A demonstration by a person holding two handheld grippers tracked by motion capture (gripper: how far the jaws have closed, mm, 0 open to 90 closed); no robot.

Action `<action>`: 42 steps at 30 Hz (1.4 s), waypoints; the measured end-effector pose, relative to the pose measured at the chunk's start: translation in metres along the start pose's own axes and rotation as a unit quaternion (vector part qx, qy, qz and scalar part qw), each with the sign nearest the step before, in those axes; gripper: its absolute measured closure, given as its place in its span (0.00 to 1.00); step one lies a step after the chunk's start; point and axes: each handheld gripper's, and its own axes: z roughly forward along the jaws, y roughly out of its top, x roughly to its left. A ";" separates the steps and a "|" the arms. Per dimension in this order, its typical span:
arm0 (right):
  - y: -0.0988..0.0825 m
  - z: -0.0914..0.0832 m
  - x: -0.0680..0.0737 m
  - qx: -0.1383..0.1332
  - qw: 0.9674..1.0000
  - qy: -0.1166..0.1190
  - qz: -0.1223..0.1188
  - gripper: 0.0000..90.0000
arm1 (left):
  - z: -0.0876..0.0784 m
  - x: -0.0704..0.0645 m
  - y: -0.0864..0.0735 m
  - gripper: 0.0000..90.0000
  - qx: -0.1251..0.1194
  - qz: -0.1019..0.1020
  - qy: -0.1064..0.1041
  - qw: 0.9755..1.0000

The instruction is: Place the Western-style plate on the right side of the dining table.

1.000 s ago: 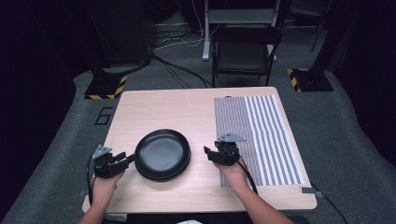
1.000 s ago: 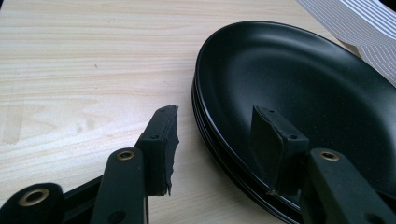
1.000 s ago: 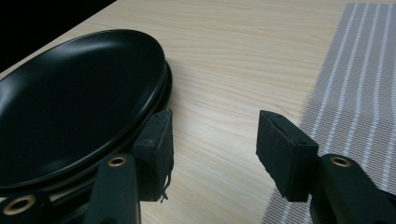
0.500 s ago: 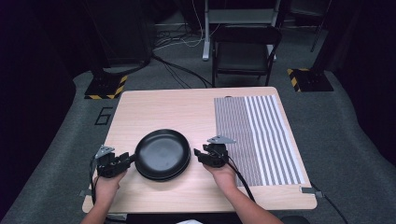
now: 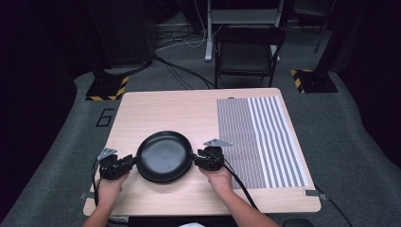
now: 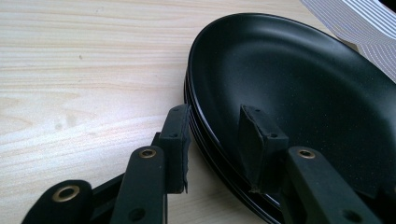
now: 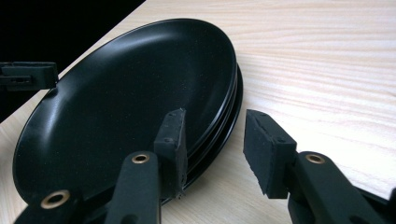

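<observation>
While the stack of black plates (image 5: 164, 157) sits on the wooden table (image 5: 156, 109) beside the striped mat (image 5: 259, 137), the left gripper (image 6: 215, 140) and right gripper (image 7: 215, 144) straddle opposite rims, jaws just closing, not yet pinching.

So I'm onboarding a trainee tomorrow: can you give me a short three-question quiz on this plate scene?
1. True or false: the black plates form a stack.
2. Which gripper straddles the stack's rim at the edge nearer the striped mat? A) left gripper B) right gripper
3. Fill in: in each gripper view one pad is over the top plate and the other is ___ the rim.

Key: 1 true: several rims show in the gripper views. 2 B. 3 outside; both sets of jaws have just been closing, with gaps still visible.
</observation>
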 end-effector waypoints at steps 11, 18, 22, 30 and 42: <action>-0.002 0.007 0.000 -0.002 1.000 0.003 0.020 0.65 | 0.006 0.001 -0.001 0.73 0.008 -0.011 -0.004 1.000; -0.003 0.010 0.003 -0.005 0.999 0.019 0.037 0.76 | 0.010 0.002 0.002 0.83 -0.005 -0.045 -0.007 0.999; -0.003 0.011 0.002 -0.009 0.999 0.009 0.039 0.74 | 0.010 0.005 0.000 0.84 -0.001 -0.056 -0.011 0.998; -0.003 0.012 -0.003 -0.005 0.998 0.011 0.064 0.76 | 0.011 0.005 -0.001 0.84 -0.003 -0.059 -0.010 0.998; -0.002 0.016 -0.001 -0.007 0.996 0.019 0.087 0.84 | 0.013 0.006 -0.001 0.84 0.000 -0.067 -0.014 0.998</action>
